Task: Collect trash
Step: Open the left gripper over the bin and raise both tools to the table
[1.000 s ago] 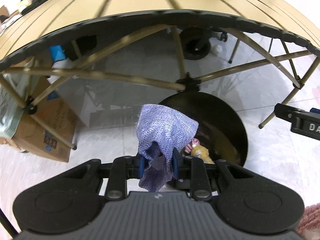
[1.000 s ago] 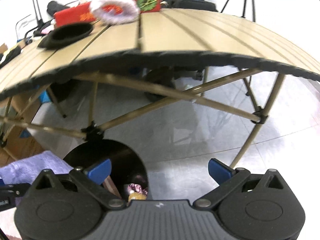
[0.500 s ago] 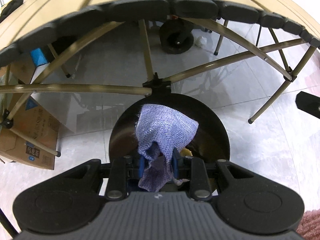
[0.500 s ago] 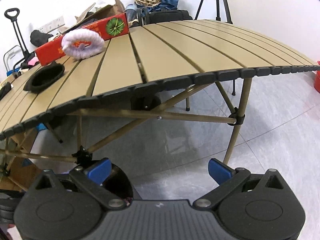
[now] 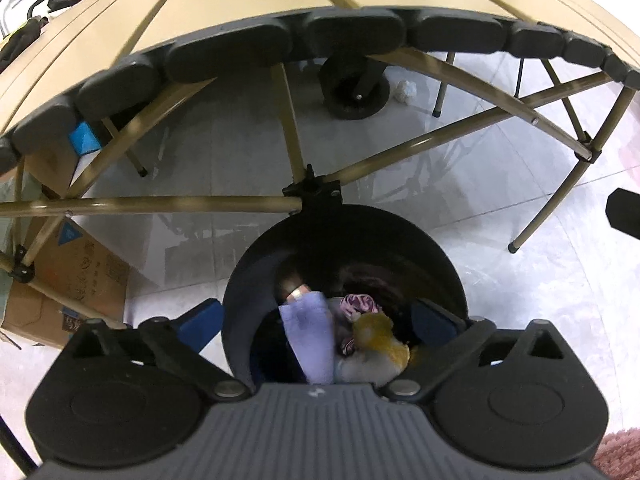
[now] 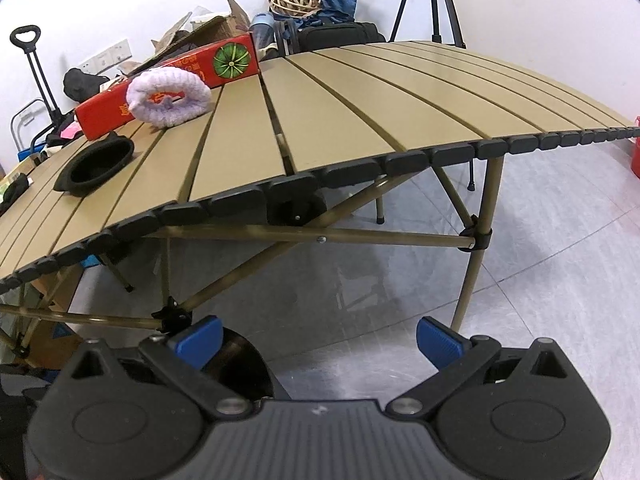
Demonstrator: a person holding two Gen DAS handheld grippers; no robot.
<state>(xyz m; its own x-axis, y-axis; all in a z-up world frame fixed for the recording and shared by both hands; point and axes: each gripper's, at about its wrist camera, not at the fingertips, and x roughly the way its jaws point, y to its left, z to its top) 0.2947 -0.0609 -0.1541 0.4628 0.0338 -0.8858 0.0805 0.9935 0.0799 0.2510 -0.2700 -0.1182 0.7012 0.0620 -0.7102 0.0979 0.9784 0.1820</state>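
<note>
Over one black bin (image 5: 256, 280) | left claw (image 5: 316, 316) opening, empty | one purple cloth (image 5: 310, 340) inside

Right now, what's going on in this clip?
A person holding two grippers is collecting trash. The left gripper hangs over the black bin on the floor, its jaws opening with nothing pressed between them; a purple cloth lies inside with other scraps. The right gripper is open and empty, facing the slatted table.

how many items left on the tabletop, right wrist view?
3: a fuzzy lavender ring leaning on a long red box at the back left, and a black round piece in front of them. The far left edge is cluttered, so more may be hidden.
</note>
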